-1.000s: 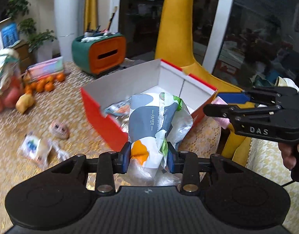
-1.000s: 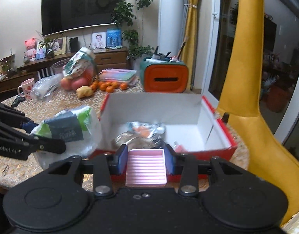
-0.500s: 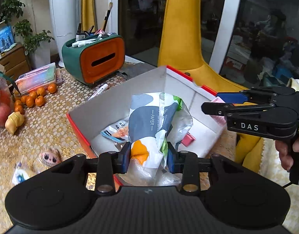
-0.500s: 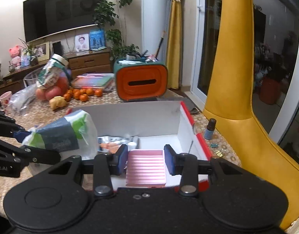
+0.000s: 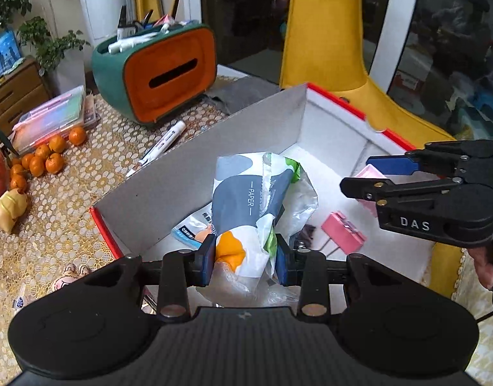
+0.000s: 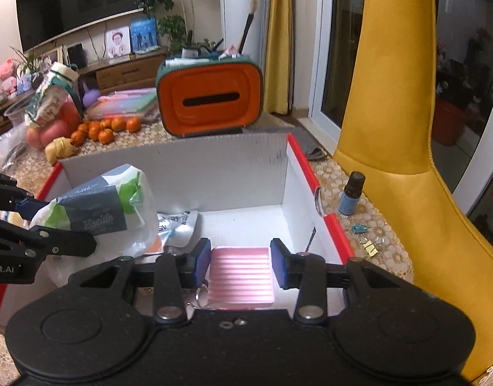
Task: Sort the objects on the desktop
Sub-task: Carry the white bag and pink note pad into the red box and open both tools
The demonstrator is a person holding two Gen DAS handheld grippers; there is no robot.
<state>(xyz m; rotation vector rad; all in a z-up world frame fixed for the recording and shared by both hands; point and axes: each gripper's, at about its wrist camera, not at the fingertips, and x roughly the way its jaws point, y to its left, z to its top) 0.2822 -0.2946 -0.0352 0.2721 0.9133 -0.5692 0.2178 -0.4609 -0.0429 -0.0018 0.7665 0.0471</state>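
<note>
Two hand-held claws above the open red-edged box [image 5: 336, 103] on the lace-covered desk [image 5: 69, 199]. The left claw [image 5: 245, 254] is clamped on a crinkled tissue pack [image 5: 256, 199], held over the box's near-left part; the right claw [image 6: 241, 262] is clamped on a pink ribbed case [image 6: 241, 273], held over the box floor towards its right wall. A pink binder clip [image 5: 343, 231] and a small sachet [image 5: 190, 230] already lie inside. Probable hazards: the soft, slippery wrapper may slide from the pads, or catch the cardboard wall on release and fall outside; the two claws work close together and may collide; the case may land on the clip and tip. Legible text: "PAPER" on the pack, "DAS" on the right claw's body, and "bot.AI" on the left claw's.
</note>
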